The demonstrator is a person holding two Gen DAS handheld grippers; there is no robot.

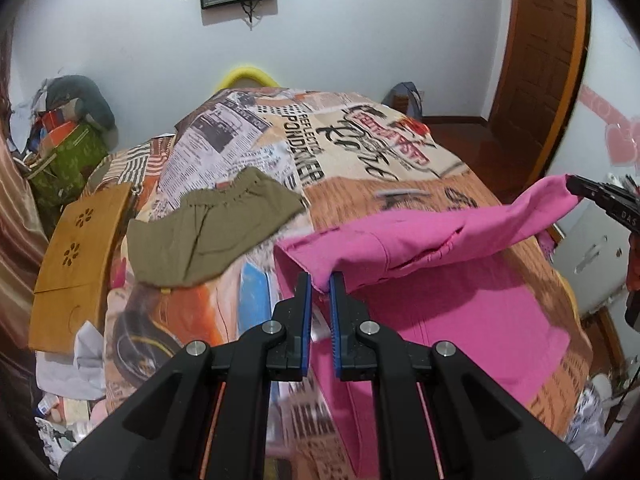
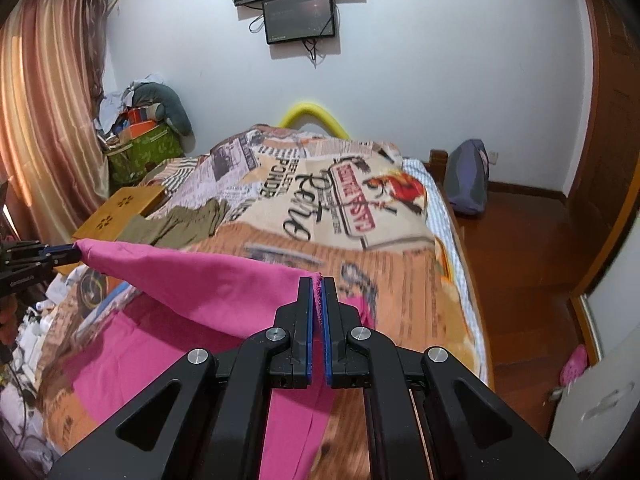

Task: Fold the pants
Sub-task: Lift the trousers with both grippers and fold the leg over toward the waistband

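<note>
With both grippers lifted above the bed [image 2: 440, 264], the fold of the pink pants [image 1: 460, 304] looks to be mid-carry. The left gripper [image 1: 320, 280] is clenched on one corner of the raised edge, and the right gripper [image 2: 318, 286] is clenched on the other, a sliver of pink fabric showing between its blue pads [image 2: 329, 312]. The cloth edge spans between them like a slack line, while the rest of the garment lies flat on the printed blanket toward the near edge of the bed, part of it draping over that edge.

I judge the step in hand to be the lengthwise or crosswise doubling: one end is up and has to be carried across and laid on the part that lies flat. The next move calls for both grippers to travel together at even height, keeping the edge taut enough not to sag into a crease, then lowering so the corners meet the ones beneath before letting go.

Looking from the left wrist, I can see the olive shorts [image 1: 212, 224] spread near the far left part of the bed, close to the pink fabric's left corner, and a wooden lap tray [image 1: 76, 256] at the left edge. The right wrist view shows what that one barely does: the bed's right edge, the bare wooden floor [image 2: 528, 264] beyond it, and the left gripper from the side, its tips pinching the pink corner.
</note>
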